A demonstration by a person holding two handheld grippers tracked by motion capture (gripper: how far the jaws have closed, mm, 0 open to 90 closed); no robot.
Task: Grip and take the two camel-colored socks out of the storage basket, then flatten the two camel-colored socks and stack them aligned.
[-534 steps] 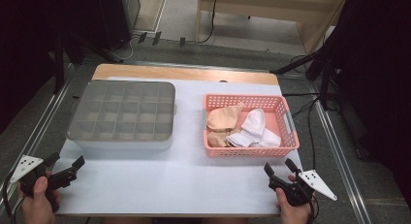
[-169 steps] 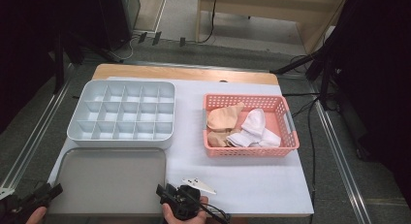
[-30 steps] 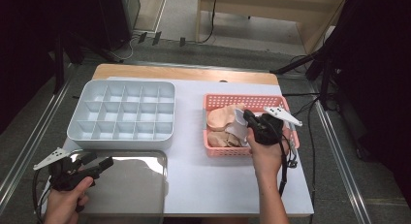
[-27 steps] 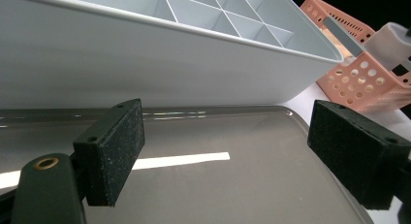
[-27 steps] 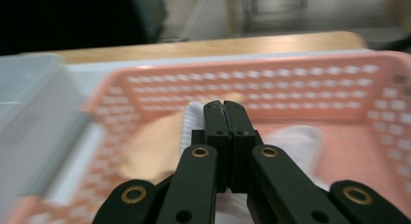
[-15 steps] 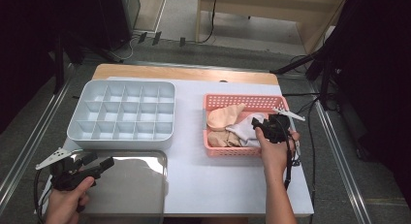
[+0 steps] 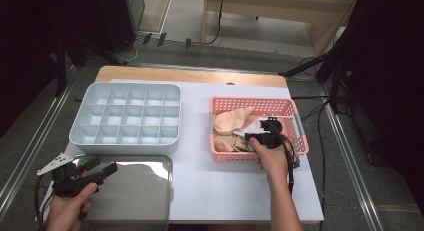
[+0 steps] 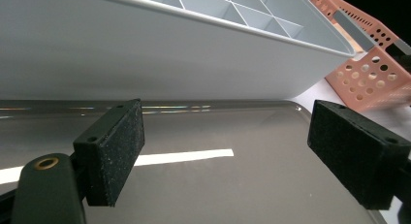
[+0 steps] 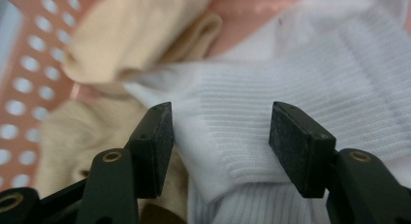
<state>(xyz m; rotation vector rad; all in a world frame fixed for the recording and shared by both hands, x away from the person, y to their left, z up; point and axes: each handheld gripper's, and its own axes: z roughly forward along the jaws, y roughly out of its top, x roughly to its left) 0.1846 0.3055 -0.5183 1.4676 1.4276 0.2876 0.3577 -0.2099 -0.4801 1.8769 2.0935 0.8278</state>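
White sock (image 9: 271, 117) in the pink basket (image 7: 295, 118), bracketed for pickup.
Right gripper (image 9: 220, 146) jaws spread astride a ribbed fold; closing comes next. Left gripper (image 8: 228, 151) hovers spread above the grey lid (image 7: 135, 191).

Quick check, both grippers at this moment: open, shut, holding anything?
Left gripper: open, holding nothing, above the grey lid.
Right gripper: open, jaws either side of a white sock in the pink basket, not yet clamped.

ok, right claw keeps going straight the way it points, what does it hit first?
Most likely the white sock: the right claw is open with the ribbed fabric lying between its jaws, close ahead. Exact depth is unclear.
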